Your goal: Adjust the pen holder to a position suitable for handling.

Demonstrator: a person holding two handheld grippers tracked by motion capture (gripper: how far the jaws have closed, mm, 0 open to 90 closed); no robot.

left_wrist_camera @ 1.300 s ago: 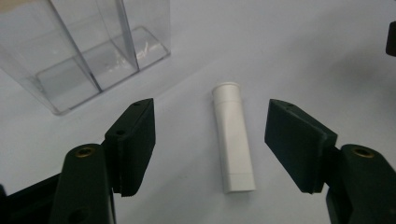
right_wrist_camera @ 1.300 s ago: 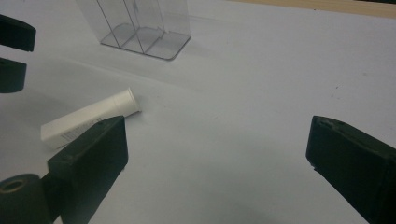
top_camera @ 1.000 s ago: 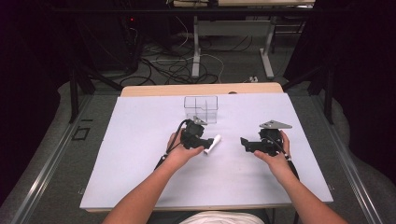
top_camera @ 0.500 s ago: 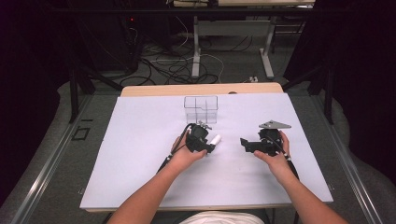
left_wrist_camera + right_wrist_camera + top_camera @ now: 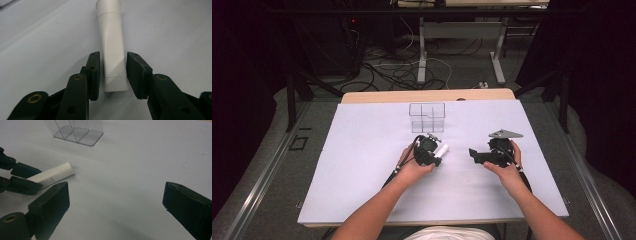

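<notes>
Both forearms come in from the near edge of the table, bare to the elbow, each hand wrapped around the body of its gripper. The left gripper [image 5: 435, 157] sits low over the table, angled forward and to the right; its 2 jaws have just been closing and now stand narrow, pads flanking a white tube [image 5: 113, 47]. The right gripper [image 5: 474, 154] points left, level, its 2 jaws spread wide with nothing between them.

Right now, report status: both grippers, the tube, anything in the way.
Left gripper jaws just closing around the white plastic tube, lying flat on the table. Right gripper open, holding nothing. Clear plastic divided box stands beyond, path unobstructed.
</notes>
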